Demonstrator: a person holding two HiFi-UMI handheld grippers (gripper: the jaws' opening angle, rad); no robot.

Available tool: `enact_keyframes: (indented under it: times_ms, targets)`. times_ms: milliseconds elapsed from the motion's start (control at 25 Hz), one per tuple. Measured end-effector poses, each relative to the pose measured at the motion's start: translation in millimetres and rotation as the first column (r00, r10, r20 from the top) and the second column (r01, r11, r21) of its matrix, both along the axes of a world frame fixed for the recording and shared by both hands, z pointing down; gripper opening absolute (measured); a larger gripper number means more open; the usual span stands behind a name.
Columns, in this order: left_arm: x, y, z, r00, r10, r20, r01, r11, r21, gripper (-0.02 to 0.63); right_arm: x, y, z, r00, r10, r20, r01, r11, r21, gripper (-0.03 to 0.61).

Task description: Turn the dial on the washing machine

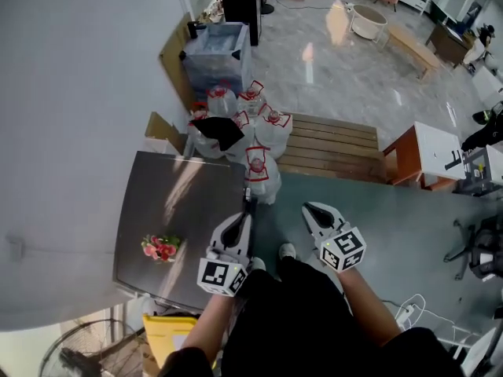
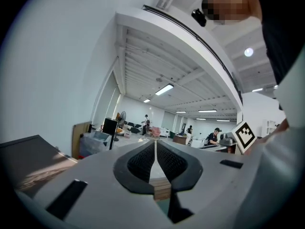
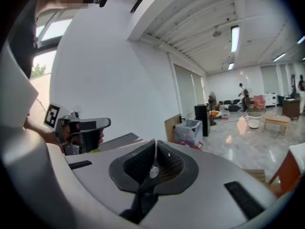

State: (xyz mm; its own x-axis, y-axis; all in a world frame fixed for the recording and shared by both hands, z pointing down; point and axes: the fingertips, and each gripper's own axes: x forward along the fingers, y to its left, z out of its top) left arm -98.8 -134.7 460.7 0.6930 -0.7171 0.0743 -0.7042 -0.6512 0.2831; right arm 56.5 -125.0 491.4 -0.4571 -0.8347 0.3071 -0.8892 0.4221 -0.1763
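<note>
The left gripper [image 1: 247,213] and right gripper [image 1: 310,209] each hold their 2 jaws together, empty, beside a grey metal top [image 1: 177,210].

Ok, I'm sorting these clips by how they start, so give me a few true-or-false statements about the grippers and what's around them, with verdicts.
1. The left gripper and the right gripper both have their jaws together with nothing between them. True.
2. The left gripper holds the red and green bunch. False: the red and green bunch lies on the grey metal top, apart from both grippers.
3. Clear jugs with red labels stand on the floor beyond the grey metal top. True.
4. The wooden pallet is stacked on the grey metal top. False: the wooden pallet lies on the floor next to the jugs.
</note>
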Motion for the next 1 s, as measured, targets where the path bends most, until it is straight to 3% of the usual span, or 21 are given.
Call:
enact_keyframes:
  times_ms: [120,320,480,1000]
  targets:
    - [0,3,9,1.000,0.028,0.015,-0.027,0.999,-0.025,0.008,9,8,-9,0.996,0.092,-0.009,-0.092,0.996,0.022,0.006]
    - [3,4,16,1.000,0.024,0.019,-0.024,0.999,-0.035,0.006,29,12,-14,0.989,0.140,-0.042,-0.138,0.989,0.047,0.000]
    - [10,3,17,0.997,0.015,0.075,-0.013,0.999,-0.029,0.006,48,16,-10,0.980,0.194,-0.048,-0.192,0.980,0.056,0.000]
    - [79,-4,3,0.984,-0.132,0.120,0.132,0.991,0.013,0.007,121,-4,-16,0.996,0.085,-0.042,-0.081,0.993,0.088,-0.002]
